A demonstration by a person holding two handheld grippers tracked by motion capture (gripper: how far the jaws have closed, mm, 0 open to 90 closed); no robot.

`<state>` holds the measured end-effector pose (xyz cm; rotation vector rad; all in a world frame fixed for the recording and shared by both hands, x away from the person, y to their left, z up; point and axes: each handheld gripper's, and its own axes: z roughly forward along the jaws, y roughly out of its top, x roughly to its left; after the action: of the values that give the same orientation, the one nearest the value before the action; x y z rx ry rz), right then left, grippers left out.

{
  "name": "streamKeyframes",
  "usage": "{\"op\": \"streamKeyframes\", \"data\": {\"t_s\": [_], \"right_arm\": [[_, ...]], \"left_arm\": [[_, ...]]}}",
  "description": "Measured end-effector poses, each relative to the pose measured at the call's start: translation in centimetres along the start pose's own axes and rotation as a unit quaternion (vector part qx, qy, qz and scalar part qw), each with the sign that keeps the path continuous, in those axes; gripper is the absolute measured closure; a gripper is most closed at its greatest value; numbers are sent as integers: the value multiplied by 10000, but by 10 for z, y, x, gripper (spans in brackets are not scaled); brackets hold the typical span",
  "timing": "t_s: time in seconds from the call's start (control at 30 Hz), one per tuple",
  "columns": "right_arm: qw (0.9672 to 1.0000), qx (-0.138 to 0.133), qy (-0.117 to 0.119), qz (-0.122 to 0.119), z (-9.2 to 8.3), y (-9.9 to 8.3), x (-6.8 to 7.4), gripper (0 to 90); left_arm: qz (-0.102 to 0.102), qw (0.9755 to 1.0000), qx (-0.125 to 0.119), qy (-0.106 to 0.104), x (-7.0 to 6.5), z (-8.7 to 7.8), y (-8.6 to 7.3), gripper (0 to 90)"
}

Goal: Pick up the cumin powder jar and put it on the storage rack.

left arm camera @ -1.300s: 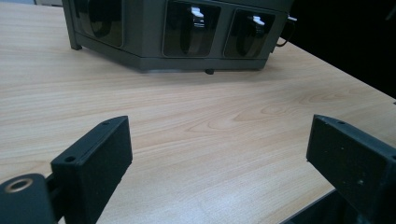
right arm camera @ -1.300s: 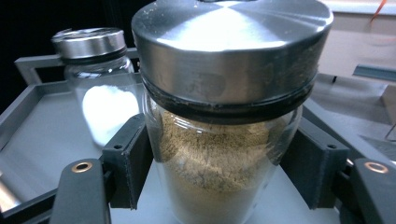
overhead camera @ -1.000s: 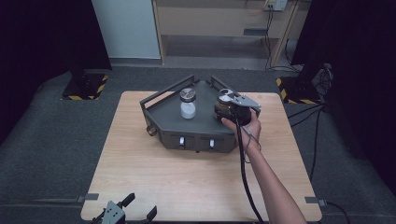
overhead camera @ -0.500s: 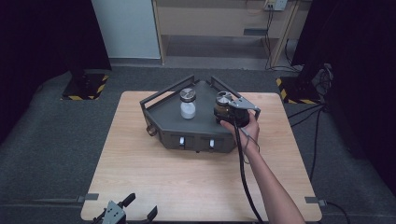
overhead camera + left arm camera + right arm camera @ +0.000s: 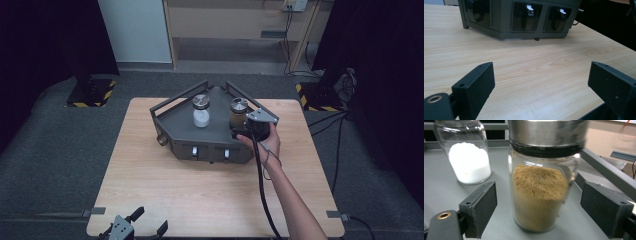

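Glass jar (image 5: 539,197) of coarse brown powder, steel-lidded, between open black fingers (image 5: 480,207).

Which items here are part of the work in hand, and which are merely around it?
In the job:
- brown powder jar, standing free between open jaws just opened
- right gripper
- grey tray

Around it:
- white powder jar, on same tray
- left gripper, open over table

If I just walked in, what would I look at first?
Probably the jar of brown powder with its shiny metal lid, standing on the grey tray between the open right gripper jaws. Beside it stands a jar of white powder.
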<state>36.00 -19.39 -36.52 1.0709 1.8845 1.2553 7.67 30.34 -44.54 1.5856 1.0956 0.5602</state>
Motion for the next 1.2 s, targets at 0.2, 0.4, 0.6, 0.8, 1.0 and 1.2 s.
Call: {"op": "streamKeyframes", "data": {"t_s": [0.2, 0.4, 0.6, 0.8, 1.0, 1.2], "right_arm": [[9998, -112, 124, 59, -33, -8, -6, 124], [9993, -351, 96, -124, -98, -28, -4, 123], [9988, -436, -119, -189, -185, -69, 4, 125], [9972, -302, -682, 59, -273, -121, 17, 127], [9905, 24, -1291, 468, -333, -179, 36, 112], [9844, 44, -1629, 665, -353, -200, 48, 112]], "left_arm": [[33, 10000, -55, 72, -2, -1, -1, 61], [70, 9999, -75, 127, -4, -2, -1, 61], [113, 9997, -123, 171, -5, -4, -1, 61], [172, 9994, -167, 241, -8, -5, -1, 61], [246, 9991, -159, 313, -12, -6, -1, 61], [284, 9986, -162, 421, -17, -8, 0, 61]]}}
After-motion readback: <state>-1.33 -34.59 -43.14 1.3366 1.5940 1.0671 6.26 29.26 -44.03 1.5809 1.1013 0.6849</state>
